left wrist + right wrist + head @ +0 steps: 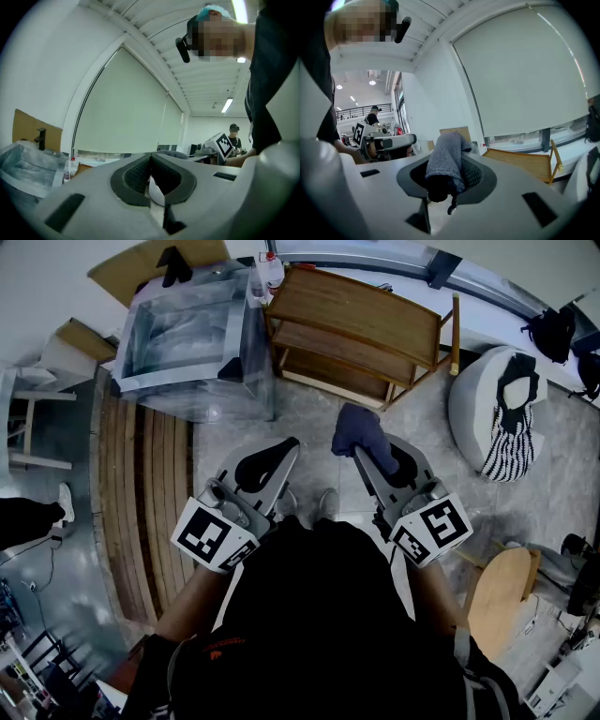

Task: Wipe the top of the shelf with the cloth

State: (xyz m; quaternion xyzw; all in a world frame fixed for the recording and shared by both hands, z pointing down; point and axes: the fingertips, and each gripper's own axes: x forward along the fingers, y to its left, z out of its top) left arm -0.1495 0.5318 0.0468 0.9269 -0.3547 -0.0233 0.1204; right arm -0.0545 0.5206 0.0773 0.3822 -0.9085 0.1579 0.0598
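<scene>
- Nearest the camera is the person's black top, with both arms out towards the wooden shelf (354, 307), which stands further ahead on the grey floor (309, 418).
- The left gripper (289, 446) has nothing in it. Its own view shows the jaws closed up tight, with the tips meeting. It hangs in the air on the near side of the shelf, pointing roughly at the shelf's left front leg and well short of touching it.
- The right gripper (364, 454) sits beside it and is clamped on the cloth (362, 429). That's a dark blue-grey knit thing, bunched up and sticking out past the jaw tips.
- So the cloth is up in the air, just in front of the shelf's front edge, about the middle of it. It isn't on the shelf top.
- The toes of the person's shoes (327, 503) peek out on the floor between the two grippers, on the near side of the shelf.
- The shelf has three slatted tiers, and its top board looks bare.
- A big clear plastic bin (192, 338) sits right against the left side of the shelf.
- Off to the shelf's right there's a pale round beanbag (473, 404) with a black-and-white striped cloth (511, 446) draped on it.
- A small bottle (270, 266) with a red cap stands just behind the shelf's left rear corner.
</scene>
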